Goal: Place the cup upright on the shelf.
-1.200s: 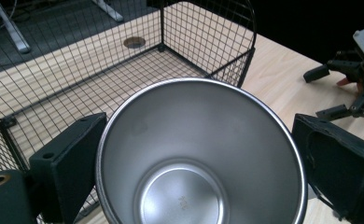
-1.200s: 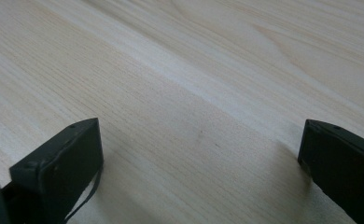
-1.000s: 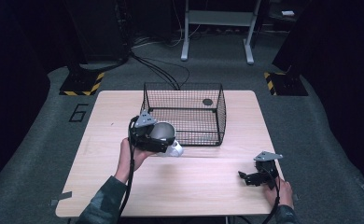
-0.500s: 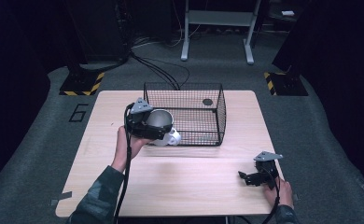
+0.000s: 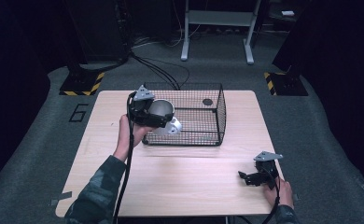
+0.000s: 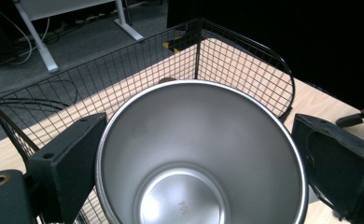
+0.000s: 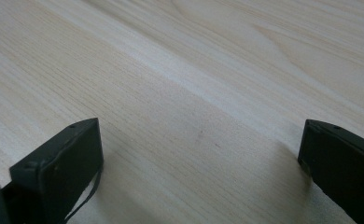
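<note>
Nearest the person, the right tongs rest low on the desk close to its front right corner, jaws spread wide with nothing between them; the right gripper view has bare wood grain between the two black jaws. A broad stretch of bare desk lies ahead of them and to their left, up to the wire basket, so there is plenty of room on that side. The desk's front edge is just behind the right hand.

Farther off, the left tongs are closed on a steel cup, one jaw on each side of its wall, as the left gripper view shows, with the cup's mouth facing the camera. The cup is held in the air at the basket's left end, level with its top rim, and the basket's open top lies just beyond. A small dark disc lies inside the basket near its far right corner.

Compared with half a second ago, the left tongs and cup have risen and moved a little farther toward the basket; a second ago they were lower, nearer the desk. The right tongs have not moved.
</note>
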The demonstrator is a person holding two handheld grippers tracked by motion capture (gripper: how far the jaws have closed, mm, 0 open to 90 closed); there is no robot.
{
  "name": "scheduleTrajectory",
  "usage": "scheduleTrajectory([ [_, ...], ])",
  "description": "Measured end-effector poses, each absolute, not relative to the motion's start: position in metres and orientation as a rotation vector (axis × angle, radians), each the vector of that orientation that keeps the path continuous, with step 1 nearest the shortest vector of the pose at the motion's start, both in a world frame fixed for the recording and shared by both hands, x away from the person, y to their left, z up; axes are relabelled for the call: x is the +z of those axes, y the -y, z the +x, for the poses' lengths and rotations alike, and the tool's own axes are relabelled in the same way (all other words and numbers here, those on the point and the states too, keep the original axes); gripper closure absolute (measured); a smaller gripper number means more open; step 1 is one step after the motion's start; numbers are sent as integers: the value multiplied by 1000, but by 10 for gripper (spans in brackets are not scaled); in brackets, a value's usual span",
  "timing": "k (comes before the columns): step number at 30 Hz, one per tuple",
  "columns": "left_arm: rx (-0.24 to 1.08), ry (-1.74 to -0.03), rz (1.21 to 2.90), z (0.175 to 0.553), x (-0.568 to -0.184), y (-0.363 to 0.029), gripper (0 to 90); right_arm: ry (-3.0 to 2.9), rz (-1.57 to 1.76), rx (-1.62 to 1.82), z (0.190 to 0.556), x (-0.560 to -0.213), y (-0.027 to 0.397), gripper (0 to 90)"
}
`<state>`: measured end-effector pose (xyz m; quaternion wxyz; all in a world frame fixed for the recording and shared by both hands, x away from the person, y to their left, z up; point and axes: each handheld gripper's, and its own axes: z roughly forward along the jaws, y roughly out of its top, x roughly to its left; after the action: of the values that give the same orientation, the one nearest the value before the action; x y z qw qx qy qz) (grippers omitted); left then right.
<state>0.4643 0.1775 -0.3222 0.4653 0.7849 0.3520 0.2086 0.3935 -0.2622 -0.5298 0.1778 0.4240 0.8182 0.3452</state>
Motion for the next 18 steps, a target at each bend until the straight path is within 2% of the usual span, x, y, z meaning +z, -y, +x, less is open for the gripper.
scheduleTrajectory([
  [18, 516, -901, 1931, 497, -318, -163, 65, -2315, 1199, 977, 393, -530, 262, 0],
])
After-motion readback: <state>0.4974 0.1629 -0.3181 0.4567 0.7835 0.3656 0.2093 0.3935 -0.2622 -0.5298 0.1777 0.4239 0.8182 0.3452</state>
